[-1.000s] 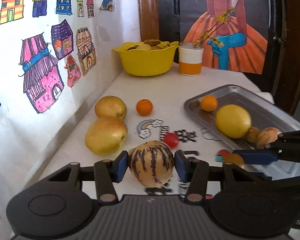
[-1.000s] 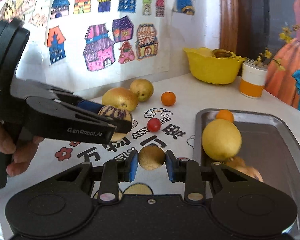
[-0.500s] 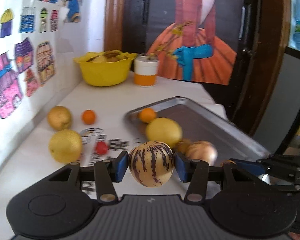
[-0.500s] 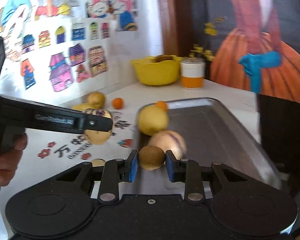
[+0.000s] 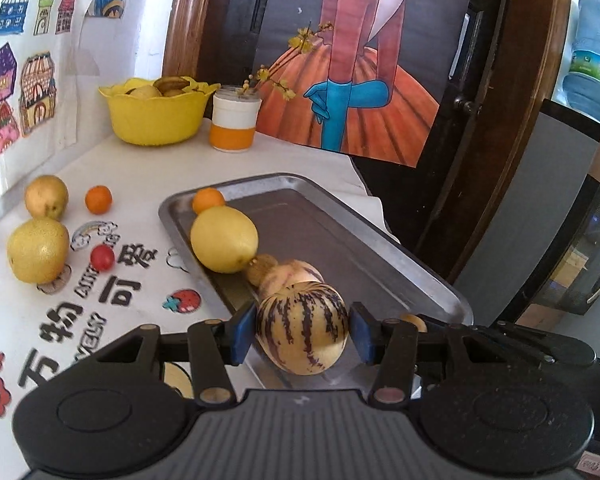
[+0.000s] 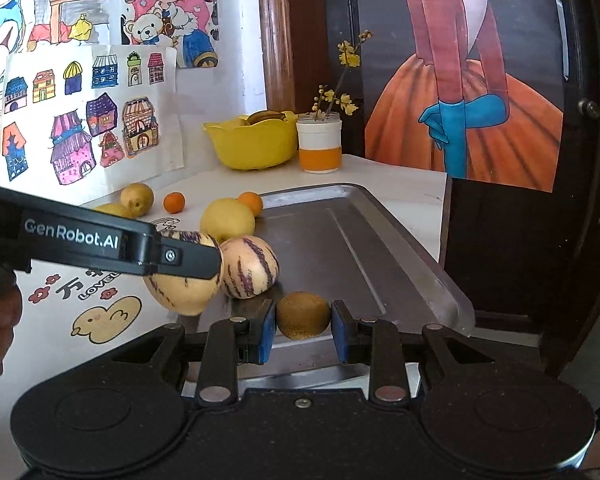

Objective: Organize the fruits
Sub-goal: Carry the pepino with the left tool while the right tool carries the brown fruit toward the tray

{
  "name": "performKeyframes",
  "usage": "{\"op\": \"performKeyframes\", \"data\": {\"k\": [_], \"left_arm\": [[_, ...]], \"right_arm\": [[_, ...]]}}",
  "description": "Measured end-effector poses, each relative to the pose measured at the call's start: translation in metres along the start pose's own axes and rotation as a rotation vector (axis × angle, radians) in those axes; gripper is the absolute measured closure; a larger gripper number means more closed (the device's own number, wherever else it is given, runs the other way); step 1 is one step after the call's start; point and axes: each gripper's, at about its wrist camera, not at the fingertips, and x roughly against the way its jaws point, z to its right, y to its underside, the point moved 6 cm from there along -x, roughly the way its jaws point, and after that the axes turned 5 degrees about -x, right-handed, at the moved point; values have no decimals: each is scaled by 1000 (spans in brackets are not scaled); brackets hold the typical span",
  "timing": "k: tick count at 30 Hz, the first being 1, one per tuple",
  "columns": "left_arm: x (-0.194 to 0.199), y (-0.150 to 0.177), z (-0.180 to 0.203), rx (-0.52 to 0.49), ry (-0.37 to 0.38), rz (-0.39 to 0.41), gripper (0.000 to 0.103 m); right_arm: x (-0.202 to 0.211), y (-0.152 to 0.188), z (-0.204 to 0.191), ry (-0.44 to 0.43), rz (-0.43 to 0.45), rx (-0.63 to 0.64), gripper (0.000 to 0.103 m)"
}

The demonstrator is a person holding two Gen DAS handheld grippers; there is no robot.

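Left claw [image 5: 302, 334] clamps one striped melon [image 5: 302, 326] over the steel tray [image 5: 380, 256], right claw [image 6: 303, 330] pinches one kiwi [image 6: 303, 315] above it, tray already holding one lemon [image 5: 224, 238], one orange [image 5: 208, 200], a second striped melon [image 6: 248, 266].

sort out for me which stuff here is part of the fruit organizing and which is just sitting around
Part of the job:
- left gripper holding the striped melon
- right gripper with the kiwi
- metal tray
- lemon, second striped melon
- pears, cherry tomato, small orange on the table

Just lying about:
- yellow bowl
- orange-and-white cup
- wall drawings
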Motion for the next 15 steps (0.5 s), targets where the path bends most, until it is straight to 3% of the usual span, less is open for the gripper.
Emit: {"op": "performKeyframes", "data": {"k": [15], "left_arm": [[-10, 7, 8, 24, -15, -31, 49]], "right_arm": [[0, 7, 3, -7, -10, -12, 72]]}}
